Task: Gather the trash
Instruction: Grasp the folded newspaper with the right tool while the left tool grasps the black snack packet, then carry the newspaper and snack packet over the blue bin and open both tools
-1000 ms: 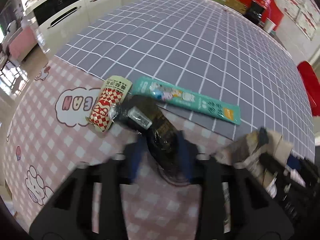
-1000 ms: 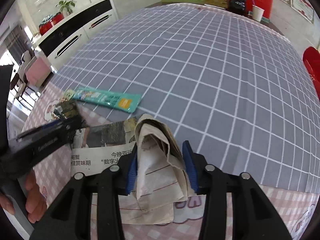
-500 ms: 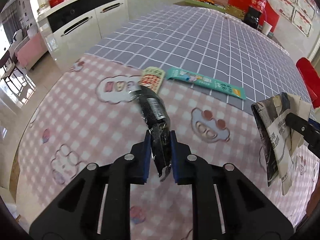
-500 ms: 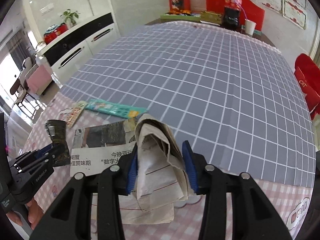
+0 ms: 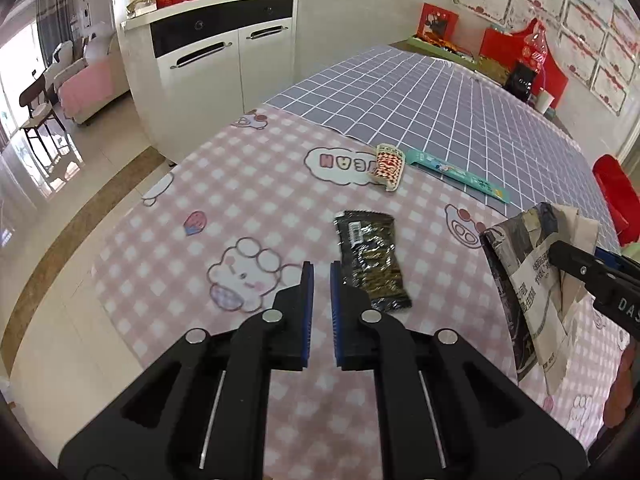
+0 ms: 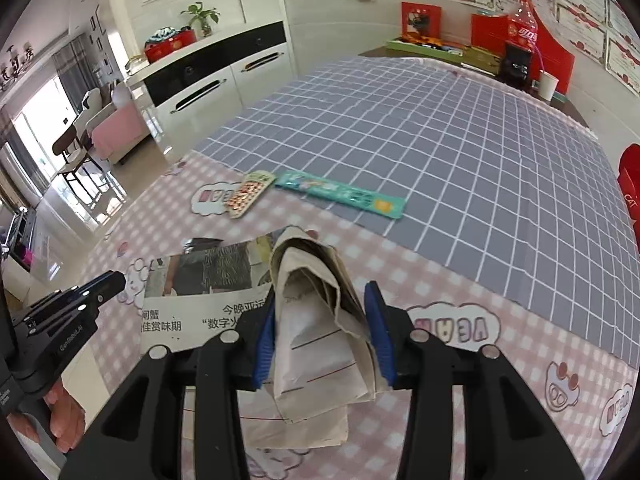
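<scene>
Little of the task seems done, and no bin or bag for the trash is seen in either view.

The left gripper (image 5: 321, 268) is held above the pink checked tabletop (image 5: 240, 200) and is pointed steeply down at it. Its fingers have just been closing and now stand very narrow, with nothing between them. A black wrapper (image 5: 370, 258) lies flat on the tabletop, its near end just beside the right finger of this gripper, and it is not gripped. Farther back, a red-and-white checked packet (image 5: 388, 164) and a long green packet (image 5: 456, 174) lie side by side where the pink cloth meets the grey one. These three pieces are judged to be left for collecting.

On the right, a folded newspaper (image 6: 312, 352) is held by the right gripper (image 6: 322, 296). Its fingers are pressed on the thick fold and a loose page hangs out to the left. This gripper is also tilted steeply down and is carried clear of the tabletop. The newspaper is picked up but not yet put anywhere.
</scene>
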A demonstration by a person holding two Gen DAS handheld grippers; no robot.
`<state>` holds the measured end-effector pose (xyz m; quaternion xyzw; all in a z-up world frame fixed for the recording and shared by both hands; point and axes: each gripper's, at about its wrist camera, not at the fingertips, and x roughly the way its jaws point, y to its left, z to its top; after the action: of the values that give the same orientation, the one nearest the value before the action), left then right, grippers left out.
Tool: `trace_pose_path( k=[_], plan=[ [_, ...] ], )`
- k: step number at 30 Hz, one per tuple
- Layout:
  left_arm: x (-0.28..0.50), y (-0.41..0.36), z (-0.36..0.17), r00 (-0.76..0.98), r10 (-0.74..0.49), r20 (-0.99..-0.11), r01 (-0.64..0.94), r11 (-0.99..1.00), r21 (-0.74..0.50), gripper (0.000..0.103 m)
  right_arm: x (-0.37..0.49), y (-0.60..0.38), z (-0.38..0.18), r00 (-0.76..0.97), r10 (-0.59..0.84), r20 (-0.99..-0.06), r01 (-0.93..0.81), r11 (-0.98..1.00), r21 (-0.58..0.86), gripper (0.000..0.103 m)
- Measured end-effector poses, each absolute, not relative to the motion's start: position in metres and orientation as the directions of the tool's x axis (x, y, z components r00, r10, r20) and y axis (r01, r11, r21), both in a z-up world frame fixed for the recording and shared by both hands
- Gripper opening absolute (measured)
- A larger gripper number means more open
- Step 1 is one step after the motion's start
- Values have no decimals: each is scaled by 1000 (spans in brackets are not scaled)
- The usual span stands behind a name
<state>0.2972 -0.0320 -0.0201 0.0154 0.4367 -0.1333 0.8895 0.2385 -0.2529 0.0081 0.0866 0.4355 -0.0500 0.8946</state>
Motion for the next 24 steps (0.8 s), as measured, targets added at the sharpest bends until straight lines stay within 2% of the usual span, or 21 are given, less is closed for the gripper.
trace_pose_path(
  k=[5,6,7,8,9,16,18,20,21,22,24],
  plan=[
    [303,-28,-34,543,-223,-810,242,965,-104,10,236,-259,4,609,-40,-792,200,974,104,42],
    [304,-31,-36,531,-234,-814,253,961,-111,18,235,-263,2,601,-47,-798,213,972,103,42],
    [305,-34,-38,523,-246,-816,267,957,-118,45,234,-269,0,594,-56,-802,226,969,100,42],
    [306,-41,-40,518,-269,-812,295,947,-125,63,233,-274,-2,589,-65,-805,237,967,95,42],
    [305,-47,-40,528,-288,-799,319,939,-128,74,233,-278,-3,586,-73,-807,245,965,91,42],
    [330,-85,-62,501,-254,-827,340,937,-82,74,226,-309,-11,567,-103,-818,300,950,88,42],
    [342,-92,-75,502,-179,-846,300,954,-24,72,226,-314,-13,560,-106,-821,306,948,86,42],
    [341,-96,-75,534,-167,-828,306,952,5,57,227,-318,-15,554,-111,-825,310,947,81,42],
    [340,-96,-74,535,-173,-827,314,950,4,38,227,-319,-15,553,-112,-826,312,947,80,42],
    [341,-96,-73,532,-167,-830,305,952,4,34,228,-320,-16,552,-112,-827,314,946,81,42],
    [342,-91,-73,524,-179,-833,300,954,-16,31,229,-321,-16,552,-106,-827,316,944,90,42]
  ],
)
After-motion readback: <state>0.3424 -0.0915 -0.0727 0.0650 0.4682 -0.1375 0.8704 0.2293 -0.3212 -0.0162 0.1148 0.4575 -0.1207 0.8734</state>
